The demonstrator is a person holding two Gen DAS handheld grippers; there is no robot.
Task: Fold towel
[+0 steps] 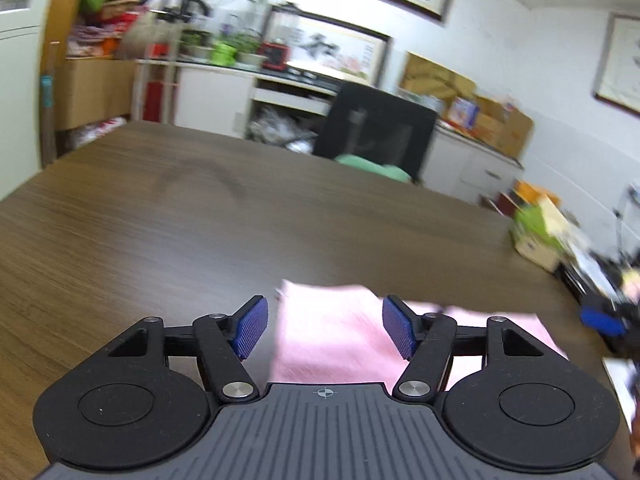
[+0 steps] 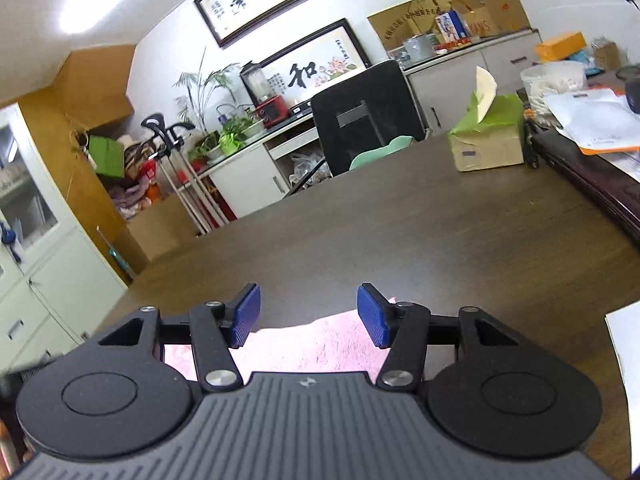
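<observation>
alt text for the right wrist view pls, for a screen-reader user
The right gripper hangs open over the near edge of a pink towel lying on a dark wooden table, with nothing between its blue pads. Beyond stand a black office chair and a green-topped tissue box.

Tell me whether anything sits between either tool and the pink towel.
Nothing visible does. The left tool is open with the pink towel lying flat on the brown table directly beneath its pads. The right tool is open over the towel's edge. The tissue box sits far off.
</observation>
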